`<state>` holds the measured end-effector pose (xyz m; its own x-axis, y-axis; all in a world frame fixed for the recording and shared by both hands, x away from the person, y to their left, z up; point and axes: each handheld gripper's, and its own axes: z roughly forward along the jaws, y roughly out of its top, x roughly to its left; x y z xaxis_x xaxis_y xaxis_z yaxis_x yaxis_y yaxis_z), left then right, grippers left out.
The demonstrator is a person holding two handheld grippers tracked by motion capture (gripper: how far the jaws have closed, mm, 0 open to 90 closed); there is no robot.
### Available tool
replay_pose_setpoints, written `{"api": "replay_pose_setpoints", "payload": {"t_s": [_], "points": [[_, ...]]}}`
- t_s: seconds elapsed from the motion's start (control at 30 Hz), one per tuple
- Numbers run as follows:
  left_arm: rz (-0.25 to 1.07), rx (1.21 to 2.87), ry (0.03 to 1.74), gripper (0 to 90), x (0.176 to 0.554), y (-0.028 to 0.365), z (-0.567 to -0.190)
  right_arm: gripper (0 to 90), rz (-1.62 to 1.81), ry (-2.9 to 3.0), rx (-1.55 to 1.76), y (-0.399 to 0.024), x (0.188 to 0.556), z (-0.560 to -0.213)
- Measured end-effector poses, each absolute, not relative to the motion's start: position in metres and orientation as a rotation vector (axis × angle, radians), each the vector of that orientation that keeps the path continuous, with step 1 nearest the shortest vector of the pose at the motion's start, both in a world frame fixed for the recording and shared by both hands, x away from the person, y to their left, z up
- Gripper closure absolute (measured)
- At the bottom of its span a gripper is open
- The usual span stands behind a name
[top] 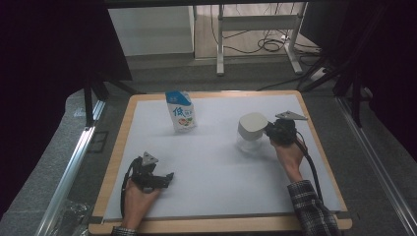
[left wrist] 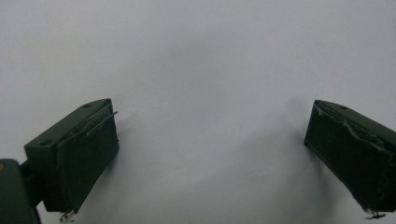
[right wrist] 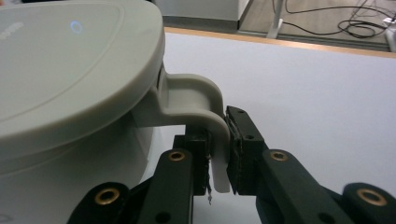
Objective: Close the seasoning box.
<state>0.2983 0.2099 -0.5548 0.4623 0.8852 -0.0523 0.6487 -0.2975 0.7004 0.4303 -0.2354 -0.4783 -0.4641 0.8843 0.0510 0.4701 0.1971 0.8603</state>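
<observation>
I have the jug [top: 252,132] by its handle [right wrist: 205,109], my right tongs [right wrist: 223,154] clamped on it, right of the milk carton [top: 181,111]; it may be just off the surface [top: 216,162]. Next: carry it level. My left tongs [left wrist: 210,154] rest wide open, empty.

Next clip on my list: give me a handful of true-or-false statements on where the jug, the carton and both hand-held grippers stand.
1. The right hand-held gripper is clamped on the handle of the grey-lidded jug. True.
2. The left hand-held gripper holds the milk carton. False: its jaws stand open over bare white table, far from the carton.
3. The carton stands upright near the table's far edge. True.
4. The jug's lid is off. False: the lid sits on the jug.
</observation>
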Motion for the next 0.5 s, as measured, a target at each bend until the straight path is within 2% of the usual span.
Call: {"api": "replay_pose_setpoints", "payload": {"t_s": [0.5], "points": [[0.459, 2.051, 1.271, 2.5, 0.298, 0.210, -0.555, 79.5, 1.214, 2.073, 1.190, -0.221, 0.394, -0.479]]}}
